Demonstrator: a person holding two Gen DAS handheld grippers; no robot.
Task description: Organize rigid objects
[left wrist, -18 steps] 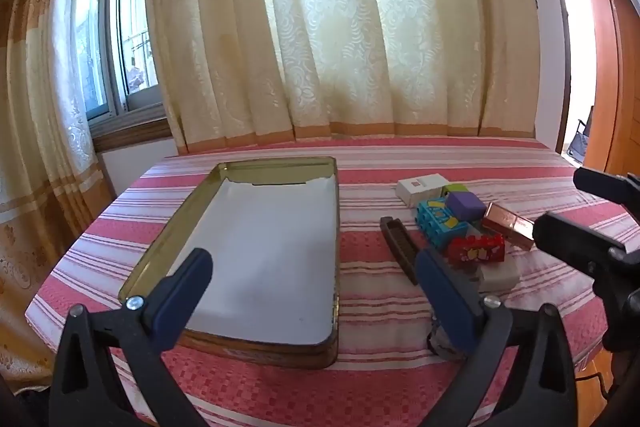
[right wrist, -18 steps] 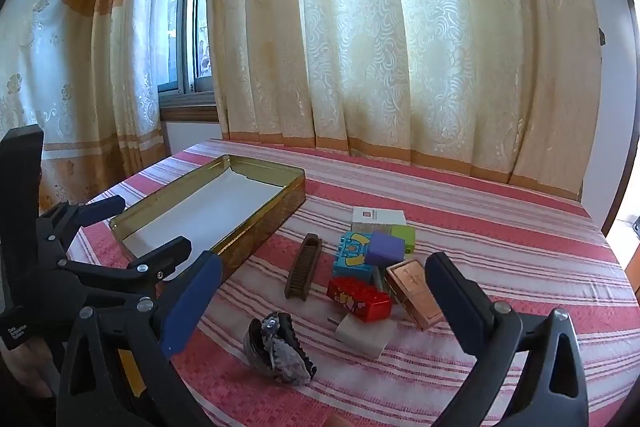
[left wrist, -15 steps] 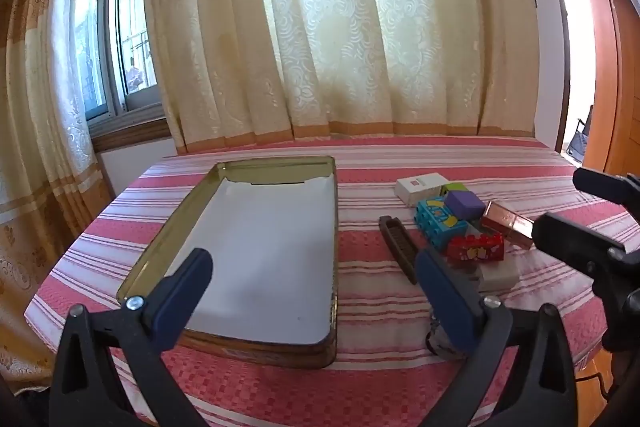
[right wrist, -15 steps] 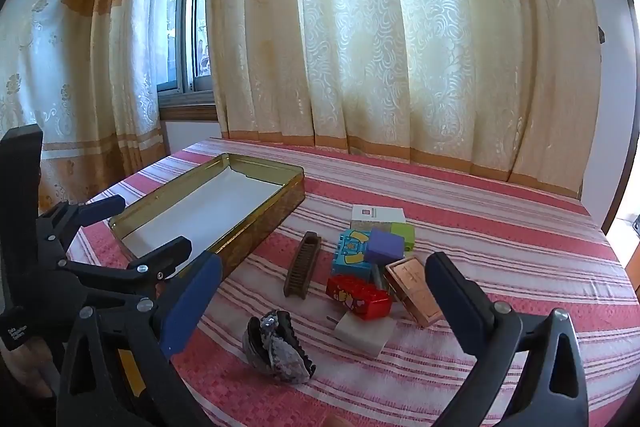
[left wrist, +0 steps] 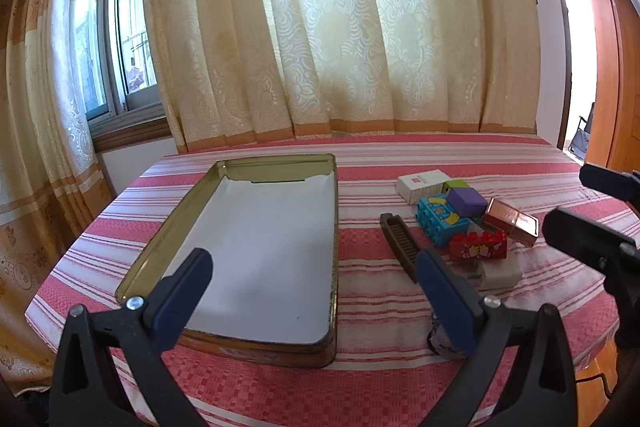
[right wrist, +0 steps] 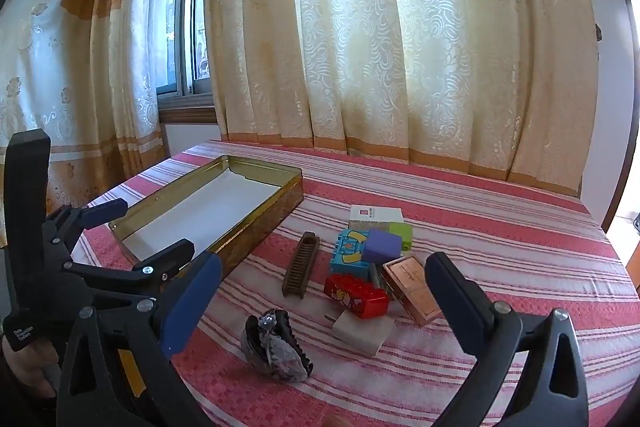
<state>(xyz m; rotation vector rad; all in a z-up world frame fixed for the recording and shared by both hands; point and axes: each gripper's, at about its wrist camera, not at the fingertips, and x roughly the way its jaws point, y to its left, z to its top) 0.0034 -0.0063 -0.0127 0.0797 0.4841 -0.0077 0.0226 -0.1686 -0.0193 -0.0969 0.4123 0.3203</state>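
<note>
a table covered in a red-and-white striped cloth [left wrist: 280,387] stands in front of long cream patterned curtains [left wrist: 360,27], with a window [left wrist: 104,47] at the left. on the right half of the cloth lies a tight cluster of small things: a white rectangular carton with a red mark [right wrist: 375,215], a lime green block [right wrist: 401,231] just behind a purple cube [right wrist: 383,245], which sits on a light blue studded toy brick [right wrist: 347,251]; a red studded toy brick [right wrist: 356,295] lies in front of that, a copper-coloured flat box [right wrist: 412,287] leans beside it, and a white plug-in charger [right wrist: 362,331] lies nearest the front. a dark brown ridged comb-like piece [right wrist: 301,269] lies between the cluster and the tin, apart from both. a black hair claw clip with a silvery glitter part [right wrist: 274,345] lies alone near the front edge, directly before the right claw.

the shallow rectangular gold metal tin [left wrist: 334,227] sits on the left half of the table, lined with white paper [left wrist: 264,247] and holding nothing else. none of the objects is in it.

the left gripper [left wrist: 316,293] hovers tilted downward over the tin's near end, its blue-padded jaws spread wide with nothing between them. the right gripper [right wrist: 320,301] likewise tilts down toward the cluster, released and wide, gripping nothing. a hand [right wrist: 28,367] holds the left tool's handle at the lower left of the right wrist view.
</note>
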